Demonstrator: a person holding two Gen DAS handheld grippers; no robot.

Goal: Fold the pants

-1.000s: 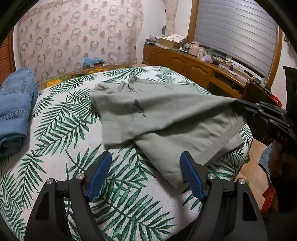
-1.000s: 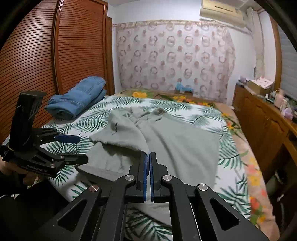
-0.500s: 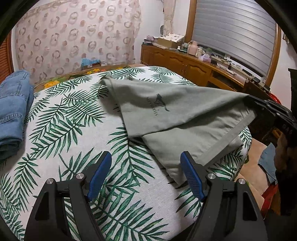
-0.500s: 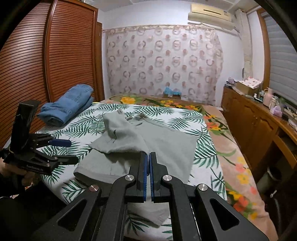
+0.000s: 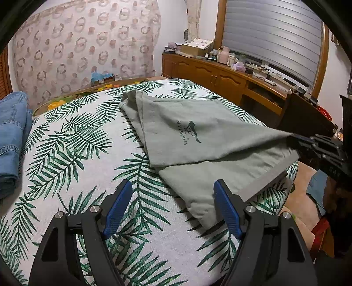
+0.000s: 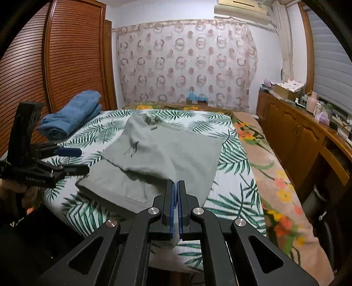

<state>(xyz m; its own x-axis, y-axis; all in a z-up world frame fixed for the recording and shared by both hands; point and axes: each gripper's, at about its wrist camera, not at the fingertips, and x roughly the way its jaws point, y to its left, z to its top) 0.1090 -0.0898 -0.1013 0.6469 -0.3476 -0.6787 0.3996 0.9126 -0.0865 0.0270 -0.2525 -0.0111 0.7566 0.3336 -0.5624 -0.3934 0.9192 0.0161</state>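
Pants (image 5: 198, 140) edge pinched in right hand-held gripper (image 6: 175, 187); left hand-held gripper (image 5: 172, 202) spread over bare bedspread (image 5: 66, 154).

A bed (image 6: 239, 158) covered in a white sheet printed with green palm fronds is filling the middle of the room. Behind it, a sheer curtain (image 6: 187, 63) patterned with brownish rings is hanging across the far wall. Louvred wooden wardrobe doors (image 6: 74, 55) are standing along one side, and a low wooden sideboard (image 6: 292, 132) cluttered with bottles and boxes is running along the other, beneath a window with a grey roller shutter (image 5: 272, 33) pulled down. An air conditioner (image 6: 242, 8) is sitting high on the white wall.
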